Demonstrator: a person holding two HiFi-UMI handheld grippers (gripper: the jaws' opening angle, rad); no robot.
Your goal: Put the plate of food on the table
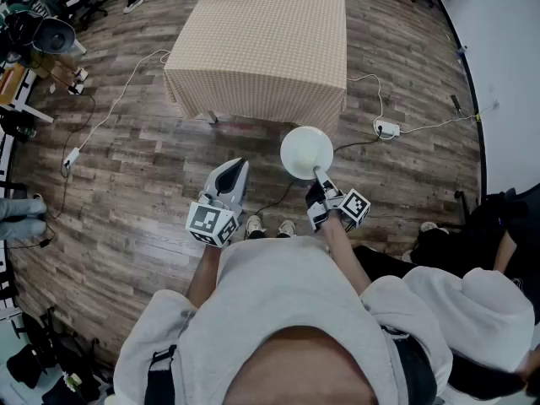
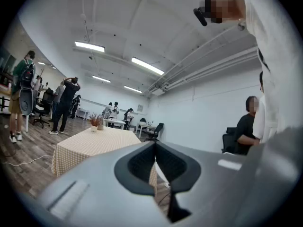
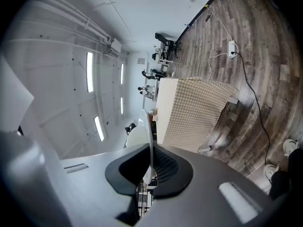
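Observation:
A round white plate (image 1: pixel 306 152) hangs over the wooden floor in front of me, and I see no food on its top. My right gripper (image 1: pixel 320 180) is shut on its near rim. In the right gripper view the plate (image 3: pixel 145 126) shows edge-on, pinched between the right gripper (image 3: pixel 150 163) jaws. The table (image 1: pixel 261 49) with a checked cloth stands ahead, a step away, also seen as the table (image 3: pixel 189 112) and the table (image 2: pixel 90 143). My left gripper (image 1: pixel 236 167) is held at the plate's left with its jaws shut and nothing in them; in its own view the left gripper (image 2: pixel 155 151) points toward the table.
A small pot of dried plants (image 2: pixel 94 122) stands at the table's far end. White cables and a power strip (image 1: pixel 387 128) lie on the floor near the table's right corner. A seated person (image 1: pixel 472 243) is close at my right. Several people (image 2: pixel 64 103) stand far left.

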